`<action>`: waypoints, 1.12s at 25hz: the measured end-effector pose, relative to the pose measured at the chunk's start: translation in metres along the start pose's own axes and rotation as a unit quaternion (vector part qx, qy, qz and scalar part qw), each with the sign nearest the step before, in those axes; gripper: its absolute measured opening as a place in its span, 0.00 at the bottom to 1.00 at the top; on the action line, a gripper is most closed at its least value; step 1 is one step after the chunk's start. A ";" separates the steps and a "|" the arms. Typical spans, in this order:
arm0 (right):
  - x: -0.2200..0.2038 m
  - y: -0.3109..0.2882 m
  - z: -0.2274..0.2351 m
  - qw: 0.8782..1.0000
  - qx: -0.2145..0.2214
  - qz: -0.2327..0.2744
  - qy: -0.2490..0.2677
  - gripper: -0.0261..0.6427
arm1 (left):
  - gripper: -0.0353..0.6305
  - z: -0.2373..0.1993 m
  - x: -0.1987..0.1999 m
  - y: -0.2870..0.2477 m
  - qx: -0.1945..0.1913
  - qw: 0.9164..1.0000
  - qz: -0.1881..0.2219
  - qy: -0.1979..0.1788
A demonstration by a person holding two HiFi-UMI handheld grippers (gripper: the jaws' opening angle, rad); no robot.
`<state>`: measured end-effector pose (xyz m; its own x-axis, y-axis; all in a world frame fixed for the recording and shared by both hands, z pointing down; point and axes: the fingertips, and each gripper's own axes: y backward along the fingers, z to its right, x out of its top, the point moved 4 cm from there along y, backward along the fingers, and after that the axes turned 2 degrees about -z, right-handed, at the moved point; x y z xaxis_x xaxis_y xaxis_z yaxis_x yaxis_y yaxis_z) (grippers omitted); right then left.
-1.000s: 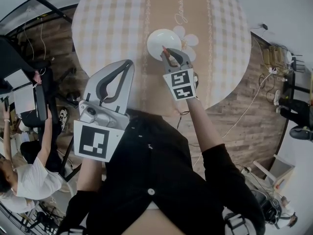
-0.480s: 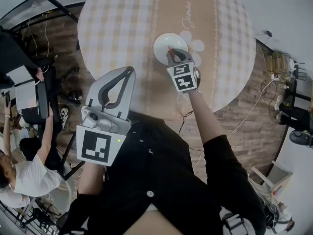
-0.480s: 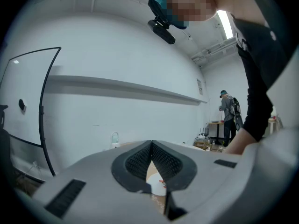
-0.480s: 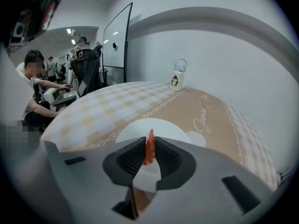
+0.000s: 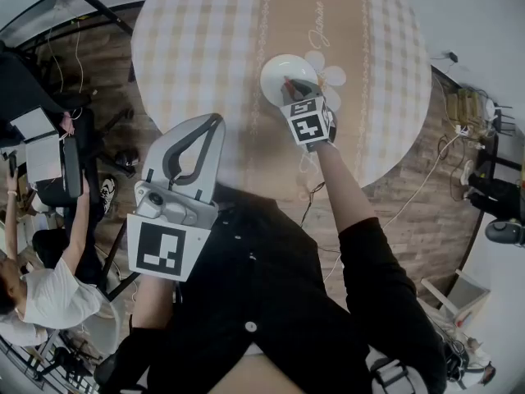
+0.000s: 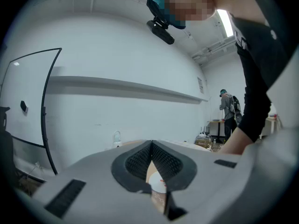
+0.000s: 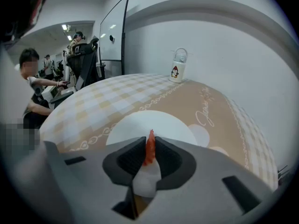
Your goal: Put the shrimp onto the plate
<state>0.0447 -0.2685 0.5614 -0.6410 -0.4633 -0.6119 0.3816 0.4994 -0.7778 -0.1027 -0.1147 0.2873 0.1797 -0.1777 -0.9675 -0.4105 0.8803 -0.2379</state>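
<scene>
The right gripper is clamping the orange shrimp just above the white plate on the round checked desk, while the left gripper is hovering shut and empty, the wood floor lying beyond.

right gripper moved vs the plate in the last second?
Yes. The right gripper has pushed forward, farther over the plate, with the shrimp clamped in its jaws.
</scene>
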 end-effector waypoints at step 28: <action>0.019 0.051 -0.017 0.993 -0.031 0.099 -0.057 0.04 | 0.06 -0.005 -0.004 0.006 -0.019 1.000 0.003 0.004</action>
<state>0.0406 -0.2393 0.5120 -0.4761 -0.4294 -0.7674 0.4490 0.6316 -0.6320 -0.1106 -0.1111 0.2894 0.1705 -0.1760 -0.9695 -0.4447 0.8643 -0.2351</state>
